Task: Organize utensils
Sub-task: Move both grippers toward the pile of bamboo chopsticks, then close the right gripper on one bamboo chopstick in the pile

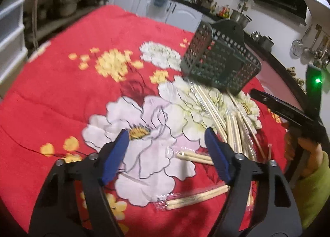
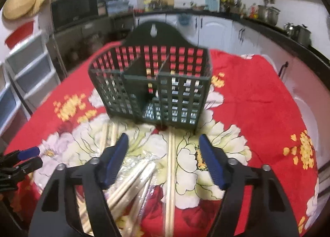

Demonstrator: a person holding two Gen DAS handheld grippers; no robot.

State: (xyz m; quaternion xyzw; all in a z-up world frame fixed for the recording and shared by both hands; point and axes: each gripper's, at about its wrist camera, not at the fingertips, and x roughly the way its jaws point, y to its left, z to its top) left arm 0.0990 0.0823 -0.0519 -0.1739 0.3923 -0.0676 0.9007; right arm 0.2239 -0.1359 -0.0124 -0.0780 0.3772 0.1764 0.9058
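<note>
We hold both hand-held grippers, left [image 1: 167, 150] and right [image 2: 163, 154], with jaws apart and nothing gripped, above the chopsticks [image 2: 132, 177] scattered on the floral cloth [image 2: 257, 102] before the green caddy [image 2: 150, 84]. Risk: slippery wrappers let sticks slide; a nudge could tip the caddy.

A dark green lattice holder [image 2: 150, 86] with compartments stands upright; pale wooden chopsticks [image 2: 171, 166], some plastic-wrapped, lie scattered just before it.

We are in a home kitchen: white cabinets [image 2: 216, 28], steel pots [image 2: 268, 15] on a dark counter, ladles [image 1: 313, 45] hanging on the wall.
</note>
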